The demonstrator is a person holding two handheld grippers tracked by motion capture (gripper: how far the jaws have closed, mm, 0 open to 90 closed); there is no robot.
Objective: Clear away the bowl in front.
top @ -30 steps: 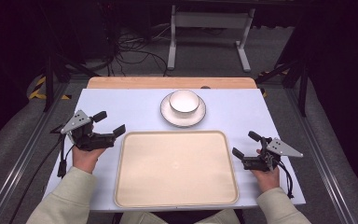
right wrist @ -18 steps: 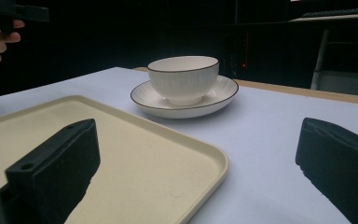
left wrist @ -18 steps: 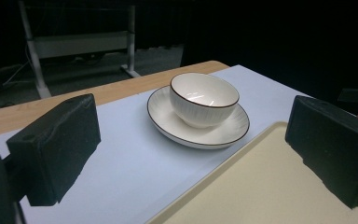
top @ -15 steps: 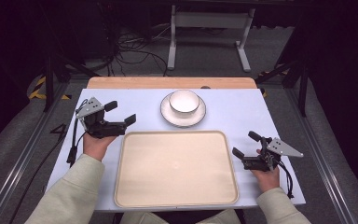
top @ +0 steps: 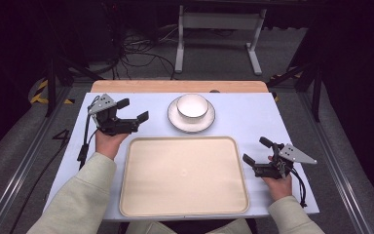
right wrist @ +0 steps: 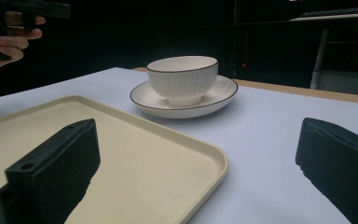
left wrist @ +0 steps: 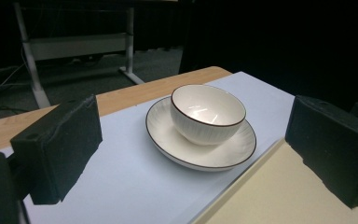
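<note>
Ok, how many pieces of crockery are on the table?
2: a white bowl sitting on a white saucer, both at the far middle of the table, beyond the tray. Nothing looks hidden.

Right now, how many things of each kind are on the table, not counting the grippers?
Bowl: 1
Plate under the bowl: 1
Tray: 1
Total: 3
</note>
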